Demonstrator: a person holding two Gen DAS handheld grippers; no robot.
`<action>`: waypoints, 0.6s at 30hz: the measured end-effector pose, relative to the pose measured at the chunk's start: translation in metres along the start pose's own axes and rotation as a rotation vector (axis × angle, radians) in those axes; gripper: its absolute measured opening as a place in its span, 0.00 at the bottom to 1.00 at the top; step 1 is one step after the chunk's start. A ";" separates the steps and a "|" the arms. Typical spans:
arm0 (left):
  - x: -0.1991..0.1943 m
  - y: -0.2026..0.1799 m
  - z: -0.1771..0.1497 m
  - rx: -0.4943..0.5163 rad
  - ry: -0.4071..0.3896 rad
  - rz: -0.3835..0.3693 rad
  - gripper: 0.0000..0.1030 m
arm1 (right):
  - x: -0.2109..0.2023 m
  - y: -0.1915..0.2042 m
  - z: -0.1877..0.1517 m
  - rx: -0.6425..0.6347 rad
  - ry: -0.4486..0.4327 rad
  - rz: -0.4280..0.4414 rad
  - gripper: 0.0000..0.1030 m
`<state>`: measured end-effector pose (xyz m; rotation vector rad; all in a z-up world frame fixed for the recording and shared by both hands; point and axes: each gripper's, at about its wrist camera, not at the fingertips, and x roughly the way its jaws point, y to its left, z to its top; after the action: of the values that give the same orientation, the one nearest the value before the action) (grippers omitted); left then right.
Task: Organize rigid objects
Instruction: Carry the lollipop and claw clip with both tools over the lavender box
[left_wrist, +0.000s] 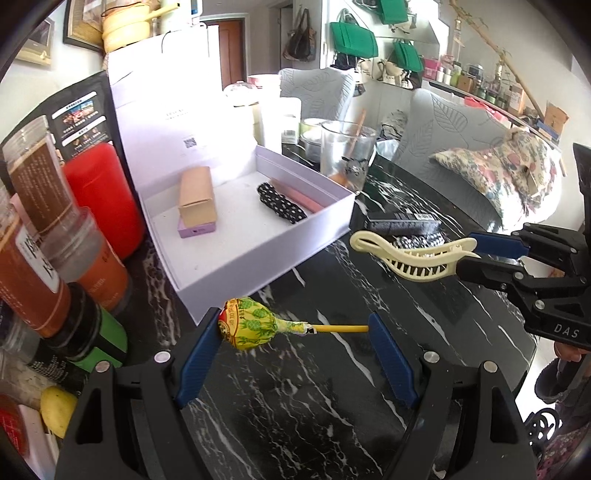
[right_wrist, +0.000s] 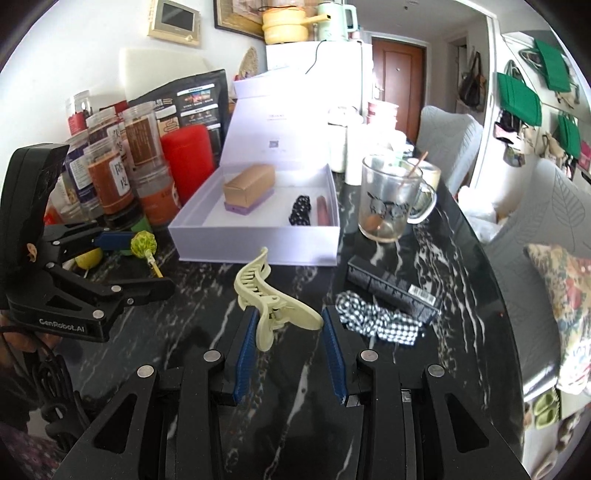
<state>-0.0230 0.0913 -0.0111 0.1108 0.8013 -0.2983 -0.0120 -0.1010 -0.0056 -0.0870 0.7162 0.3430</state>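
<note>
My left gripper (left_wrist: 293, 328) is shut on a yellow-wrapped lollipop (left_wrist: 251, 328), head against the left pad, stick tip against the right pad, held above the black marble table (left_wrist: 295, 406). My right gripper (right_wrist: 290, 326) is shut on a cream hair claw clip (right_wrist: 271, 295), which also shows in the left wrist view (left_wrist: 410, 258). An open white box (left_wrist: 255, 243) stands behind, holding a tan carton (left_wrist: 195, 197), a black dotted item (left_wrist: 280, 203) and a pink stick (left_wrist: 295, 194). The lollipop shows in the right wrist view (right_wrist: 142, 245) left of the box (right_wrist: 258, 242).
Spice jars (left_wrist: 55, 236) and a red canister (left_wrist: 103, 199) crowd the left. A glass mug (right_wrist: 391, 199) stands right of the box. A black comb (right_wrist: 391, 290) and a checked cloth item (right_wrist: 376, 323) lie on the table at right. Sofa cushions lie beyond the table edge.
</note>
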 end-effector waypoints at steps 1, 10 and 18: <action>-0.001 0.002 0.002 -0.004 -0.003 0.003 0.78 | 0.000 0.001 0.002 -0.002 -0.005 0.001 0.33; 0.002 0.016 0.014 -0.042 -0.010 0.034 0.78 | 0.005 0.008 0.022 -0.026 -0.032 0.008 0.33; 0.008 0.026 0.018 -0.068 -0.001 0.027 0.78 | 0.013 0.015 0.030 -0.036 -0.028 0.027 0.33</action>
<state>0.0029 0.1108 -0.0049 0.0573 0.8072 -0.2457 0.0108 -0.0776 0.0093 -0.1068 0.6843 0.3827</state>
